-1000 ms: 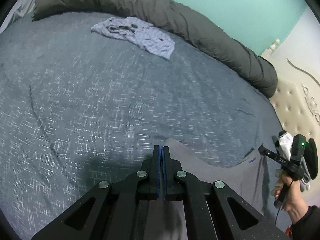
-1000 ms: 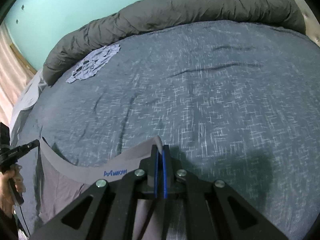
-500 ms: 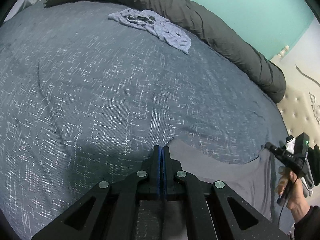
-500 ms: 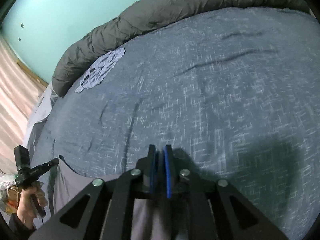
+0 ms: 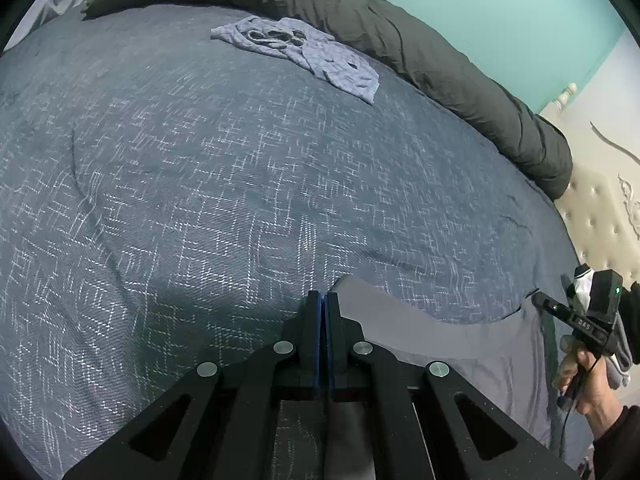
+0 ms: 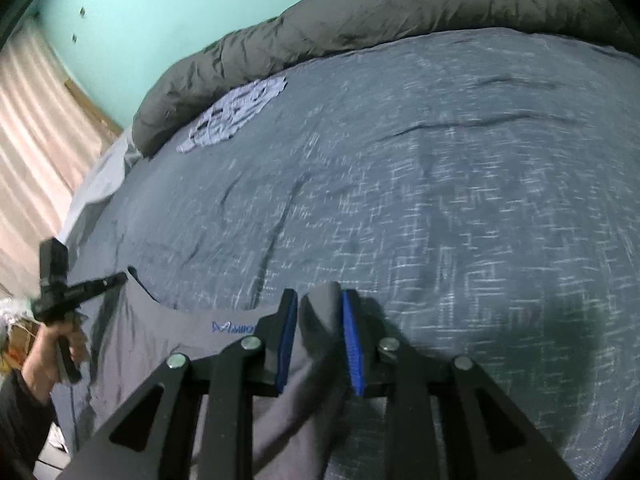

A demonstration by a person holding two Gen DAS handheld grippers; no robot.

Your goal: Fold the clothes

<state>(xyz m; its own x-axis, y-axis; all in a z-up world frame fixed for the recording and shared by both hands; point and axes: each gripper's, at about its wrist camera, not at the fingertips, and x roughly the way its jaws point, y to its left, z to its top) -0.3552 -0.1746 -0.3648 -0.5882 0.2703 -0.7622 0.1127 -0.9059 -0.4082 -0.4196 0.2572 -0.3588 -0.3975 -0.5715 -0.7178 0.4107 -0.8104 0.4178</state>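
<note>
Left hand-held gripper [image 5: 322,296] is clenched, its 2 jaws pressed flat together with a corner of the grey garment [image 5: 460,336] rising to their tips, so it appears to pinch that corner. Right hand-held gripper [image 6: 318,300] has its jaws parted and closing, with an upstanding fold of the same garment between the blue pads [image 6: 352,344]; the pads do not look tight on it yet. Between the 2 tools the garment's upper edge sags in a shallow curve, blue lettering just left of the right tool, and the rest of the cloth trails back under both of them and over the near edge of the bed [image 5: 200,180].

My reading is that the garment is being spread out flat, an early step before any fold is made. Next, the right side needs a firm hold; then both corners should be drawn apart until the edge runs straight, and laid down without wrinkles.

Counted: 2 hand-held grippers, 1 grey garment in work, 1 pale blue patterned garment [image 5: 304,48] lying crumpled far ahead of the left tool, and 1 rolled dark duvet [image 5: 440,64] beyond it along the bed's far side.
</note>
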